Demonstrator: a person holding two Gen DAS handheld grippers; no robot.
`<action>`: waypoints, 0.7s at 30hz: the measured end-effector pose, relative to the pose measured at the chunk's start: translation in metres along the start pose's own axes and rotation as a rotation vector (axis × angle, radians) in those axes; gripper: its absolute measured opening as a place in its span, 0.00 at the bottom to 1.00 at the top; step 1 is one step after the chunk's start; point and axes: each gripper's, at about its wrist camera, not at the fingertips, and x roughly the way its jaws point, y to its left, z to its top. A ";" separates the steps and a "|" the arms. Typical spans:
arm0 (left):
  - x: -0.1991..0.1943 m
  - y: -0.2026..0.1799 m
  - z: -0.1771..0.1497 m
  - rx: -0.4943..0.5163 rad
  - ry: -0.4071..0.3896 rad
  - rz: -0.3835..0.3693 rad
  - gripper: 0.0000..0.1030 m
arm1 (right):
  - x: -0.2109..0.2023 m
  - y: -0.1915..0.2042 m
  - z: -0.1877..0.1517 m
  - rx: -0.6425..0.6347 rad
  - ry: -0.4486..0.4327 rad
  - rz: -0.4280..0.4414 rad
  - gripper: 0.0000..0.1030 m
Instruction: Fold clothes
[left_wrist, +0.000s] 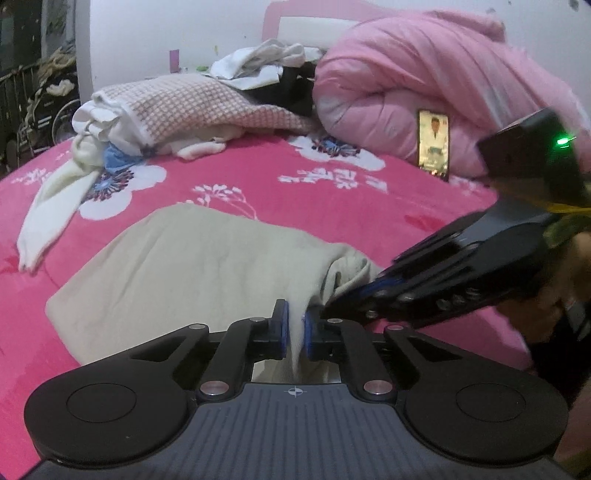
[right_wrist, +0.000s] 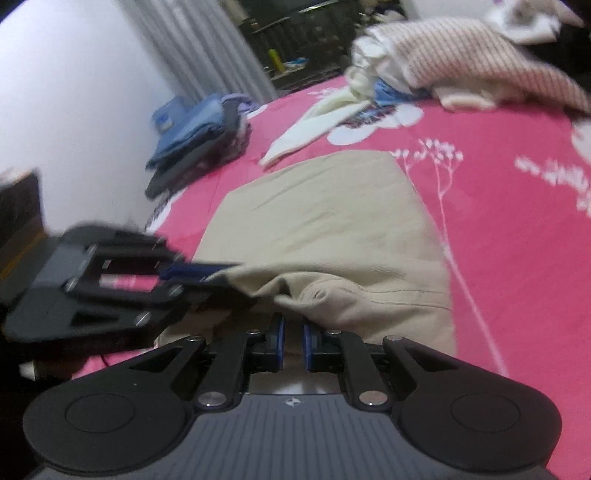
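Both grippers are clamped on the near edge of the beige garment (left_wrist: 192, 266), which lies on the pink bedspread (left_wrist: 332, 206) and runs lengthwise away from them toward the pile of clothes (left_wrist: 192, 110). The left gripper (left_wrist: 294, 332) pinches a raised fold; the right gripper (right_wrist: 291, 341) bites the hem just beside it. I'd judge the next fold carries this edge forward.

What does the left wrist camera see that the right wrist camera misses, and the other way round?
Only the left wrist view shows the rolled pink quilt and a lit phone propped against it. Only the right wrist view shows the folded blue clothes stack by the wall. Both show the beige garment on the pink floral bedsheet, pinched by both tools.
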 end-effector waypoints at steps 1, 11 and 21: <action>0.000 0.002 0.000 -0.009 0.002 -0.008 0.07 | 0.002 -0.004 0.001 0.040 -0.001 0.017 0.11; -0.005 0.009 -0.007 -0.078 -0.026 -0.073 0.00 | 0.012 -0.040 -0.023 0.532 -0.215 0.093 0.07; 0.002 0.009 -0.027 -0.068 0.058 -0.074 0.00 | -0.001 -0.011 -0.021 0.312 -0.215 -0.101 0.05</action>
